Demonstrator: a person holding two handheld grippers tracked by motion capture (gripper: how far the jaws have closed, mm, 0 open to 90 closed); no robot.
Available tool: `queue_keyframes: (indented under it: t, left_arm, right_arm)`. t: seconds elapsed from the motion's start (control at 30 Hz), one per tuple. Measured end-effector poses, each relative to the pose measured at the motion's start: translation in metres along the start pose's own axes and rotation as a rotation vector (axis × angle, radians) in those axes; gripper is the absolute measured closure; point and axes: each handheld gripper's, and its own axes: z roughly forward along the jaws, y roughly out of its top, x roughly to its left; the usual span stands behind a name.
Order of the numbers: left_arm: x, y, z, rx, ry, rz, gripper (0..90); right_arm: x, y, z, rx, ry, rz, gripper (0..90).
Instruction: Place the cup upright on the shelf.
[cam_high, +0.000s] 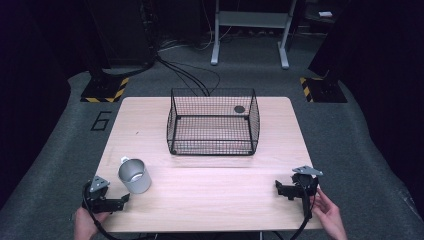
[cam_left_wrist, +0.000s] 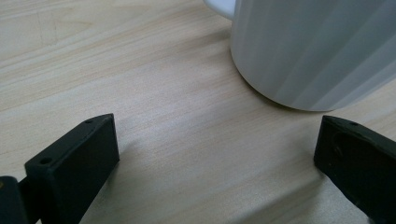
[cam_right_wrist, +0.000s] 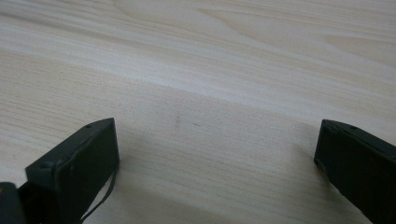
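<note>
A white ribbed mug (cam_high: 134, 175) stands upright on the wooden table (cam_high: 210, 195) near its front left, handle toward the far side. My left gripper (cam_high: 124, 199) rests on the table just in front of and left of the mug, its jaws wide apart with nothing between them. In the left gripper view the mug (cam_left_wrist: 313, 46) stands close ahead, a little to the right, and the left gripper (cam_left_wrist: 217, 154) is open. My right gripper (cam_high: 281, 189) lies near the front right edge, open over bare wood (cam_right_wrist: 215, 93); its jaws hold nothing.
A black wire basket (cam_high: 213, 121) stands at the table's middle back, with a small dark round thing (cam_high: 239, 109) at its far right corner. Cables trail from both grippers over the front edge. Grey floor, stands and hazard-striped bases surround the table.
</note>
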Motion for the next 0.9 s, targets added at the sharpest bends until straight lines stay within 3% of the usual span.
queue_keyframes:
  t: [0.23,0.33,0.37,0.43,0.6,0.77,0.9]
  left_arm:
    - [0.0,0.0,-0.001,0.008,-0.004,0.001,0.1]
    - [0.0,0.0,-0.001,0.01,-0.002,0.001,0.1]
    - [0.0,0.001,-0.001,0.015,-0.004,0.001,0.1]
    - [-0.001,0.0,-0.002,0.014,0.003,-0.001,0.1]
    - [-0.004,-0.001,-0.005,-0.012,-0.004,0.003,0.2]
    - [-0.008,0.0,-0.015,-0.05,-0.023,-0.019,0.2]
    - [-0.015,0.007,-0.026,-0.101,-0.057,-0.023,0.0]
  right_arm:
    - [0.0,0.0,0.0,-0.004,0.005,-0.001,0.0]
    - [0.0,0.002,0.002,-0.001,0.045,-0.036,0.0]
    - [0.002,0.003,0.003,0.005,0.072,-0.068,0.0]
    - [0.002,0.003,0.003,0.0,0.074,-0.069,0.0]
    - [0.002,0.003,0.003,0.0,0.076,-0.069,0.0]
    - [0.002,0.003,0.003,-0.001,0.075,-0.069,0.0]
    - [0.002,0.003,0.003,-0.002,0.075,-0.069,0.0]
